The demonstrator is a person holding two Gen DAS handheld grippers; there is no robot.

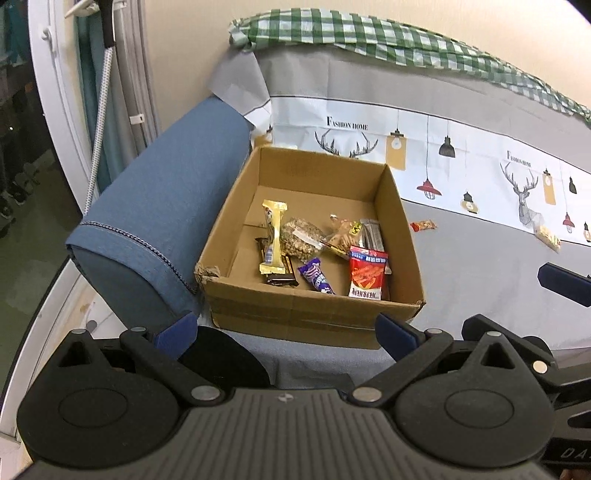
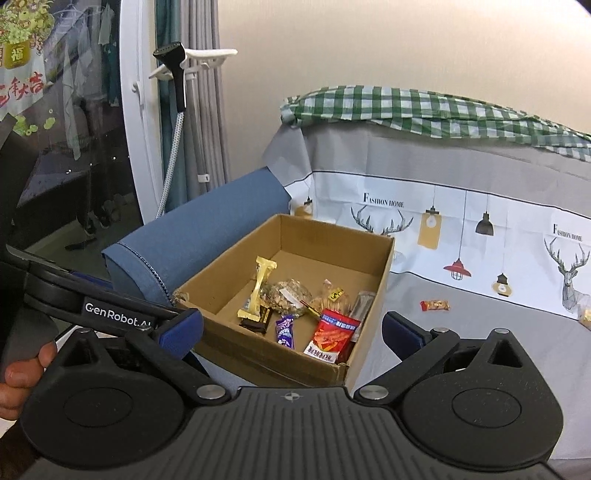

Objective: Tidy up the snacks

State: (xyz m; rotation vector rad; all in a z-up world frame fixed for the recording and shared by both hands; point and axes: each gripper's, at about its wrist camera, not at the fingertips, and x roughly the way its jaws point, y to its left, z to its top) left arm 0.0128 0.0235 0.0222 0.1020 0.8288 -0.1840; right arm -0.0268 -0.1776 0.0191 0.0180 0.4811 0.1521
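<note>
An open cardboard box (image 1: 314, 314) (image 2: 229, 343) sits on a grey-covered sofa. It holds several snacks: a red packet (image 1: 367, 273) (image 2: 332, 336), a purple wrapper (image 1: 316, 276) (image 2: 286, 332), a gold bar (image 1: 273, 236) (image 2: 258, 291), a clear nut bag (image 1: 299, 236) (image 2: 288, 295) and more. A small red snack (image 1: 424, 225) (image 2: 435, 305) and a yellowish one (image 1: 548, 236) lie loose on the cover to the right. My left gripper (image 1: 286, 332) is open and empty before the box. My right gripper (image 2: 291, 328) is open and empty, near the box.
A blue sofa armrest (image 1: 162, 221) (image 2: 195, 236) borders the box's left side. The printed grey cover (image 1: 480, 258) (image 2: 461, 332) spreads to the right, with green checked cloth (image 1: 369, 33) on the backrest. The left gripper's arm (image 2: 92, 299) shows at the left.
</note>
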